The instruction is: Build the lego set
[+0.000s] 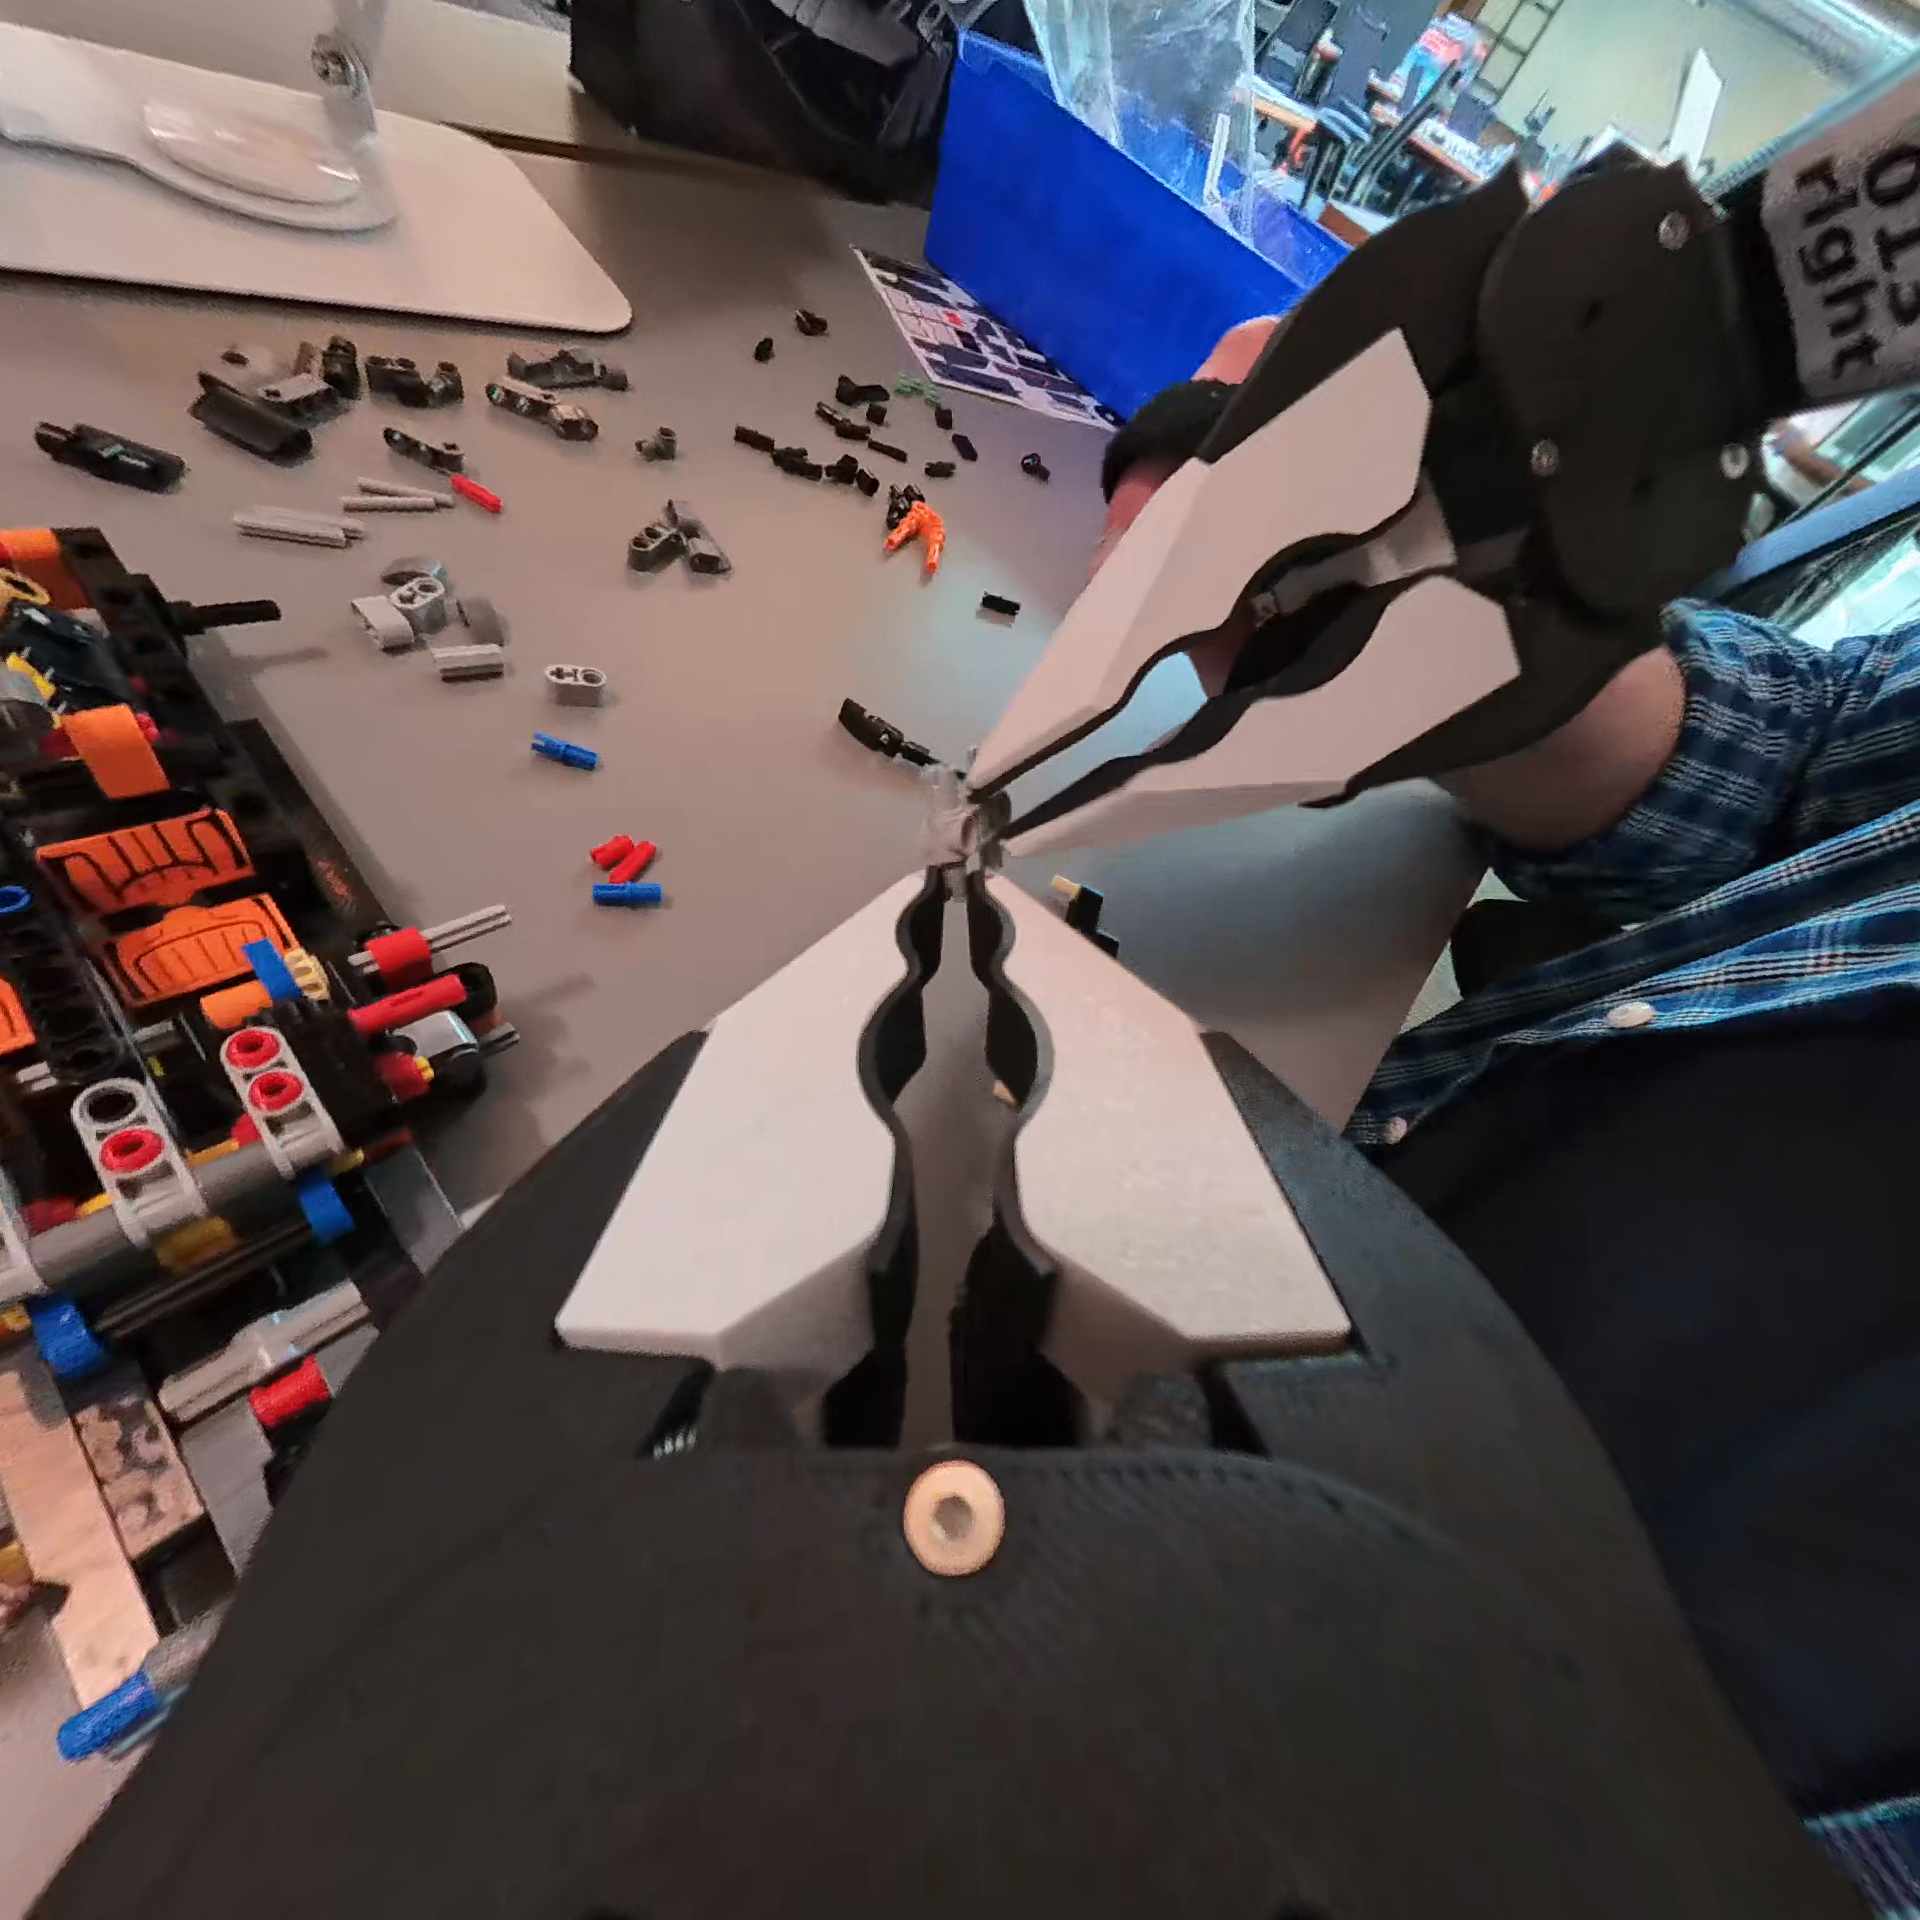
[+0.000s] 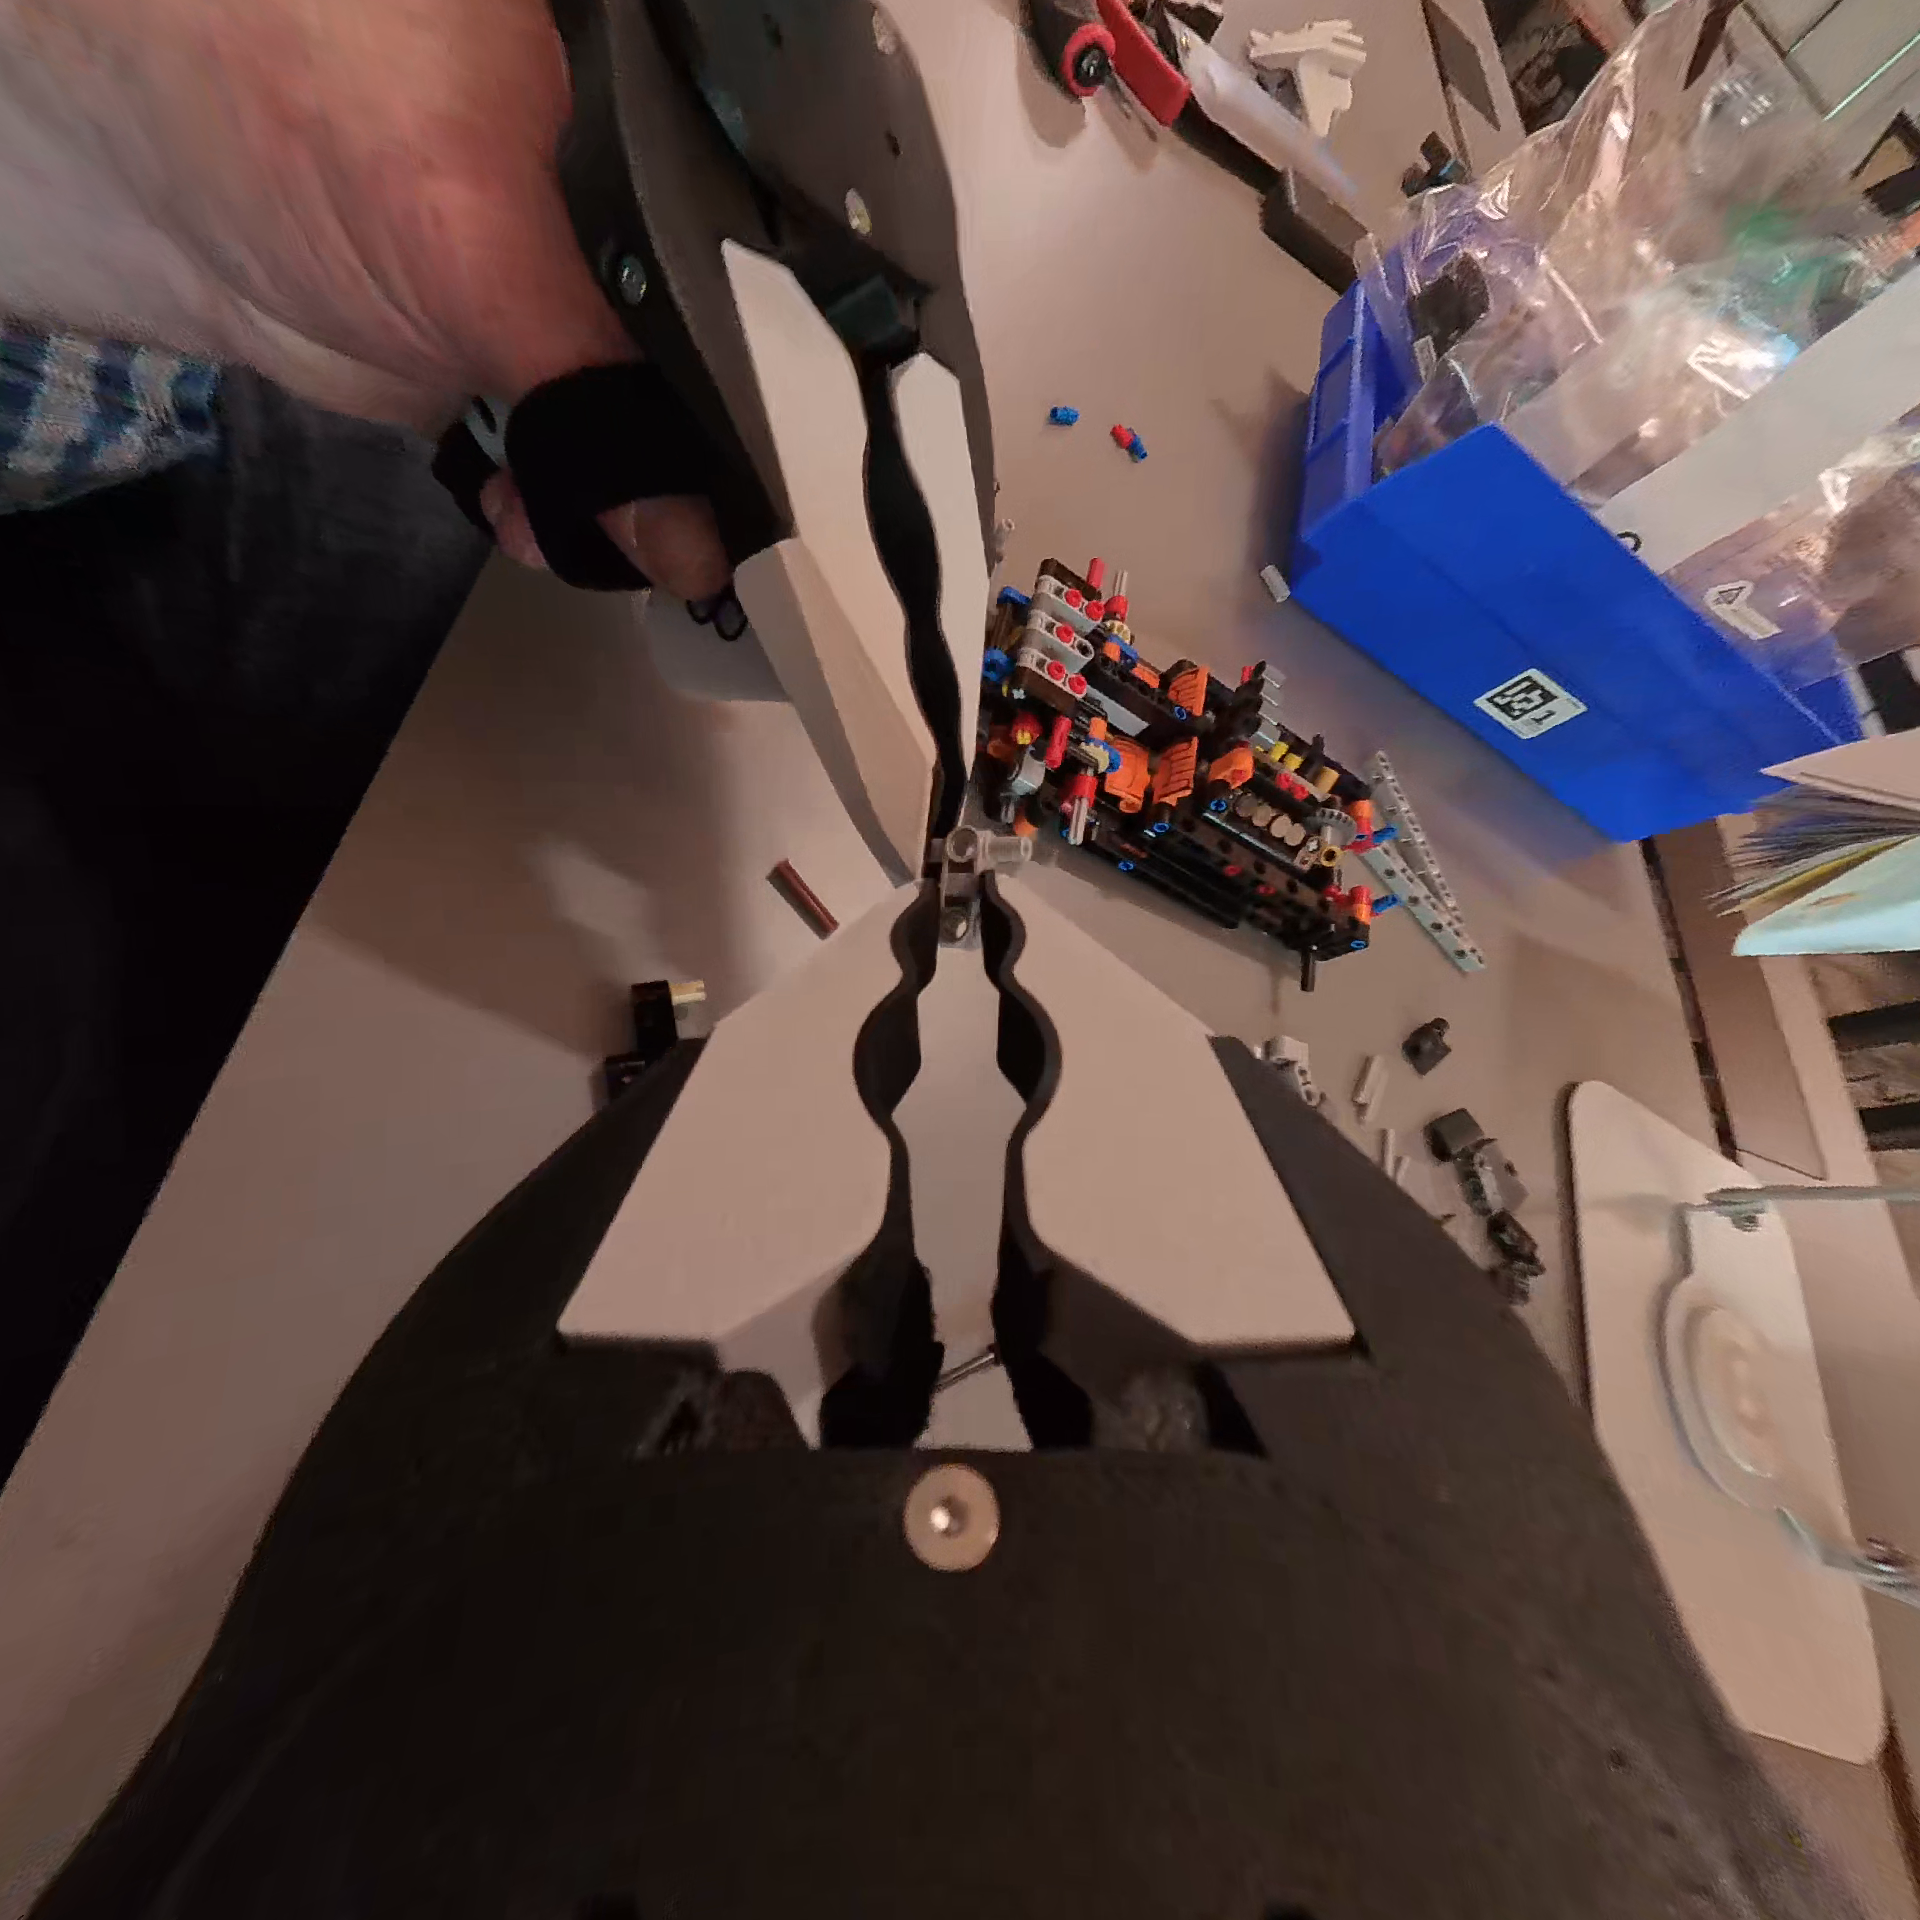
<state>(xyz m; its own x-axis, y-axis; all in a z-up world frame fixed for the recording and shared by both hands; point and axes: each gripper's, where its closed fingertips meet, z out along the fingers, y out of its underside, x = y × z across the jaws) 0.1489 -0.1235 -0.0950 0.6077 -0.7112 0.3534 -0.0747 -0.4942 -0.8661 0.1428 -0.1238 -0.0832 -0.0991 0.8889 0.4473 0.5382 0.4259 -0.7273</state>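
Two tools meet tip to tip above the counter [image 1: 727,727]. The left tool [image 1: 954,881] and right tool [image 2: 958,902] are each clamped on a small grey connector assembly [image 2: 971,862], held between them. Beside the tips sits the partly built black-and-orange model [image 2: 1174,800]. Many loose pieces [image 1: 665,540] lie beyond, so much building likely remains.

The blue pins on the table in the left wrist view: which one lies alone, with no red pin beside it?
The upper blue pin, below the grey two-hole piece. It lies alone; the lower blue pin touches two red pins.
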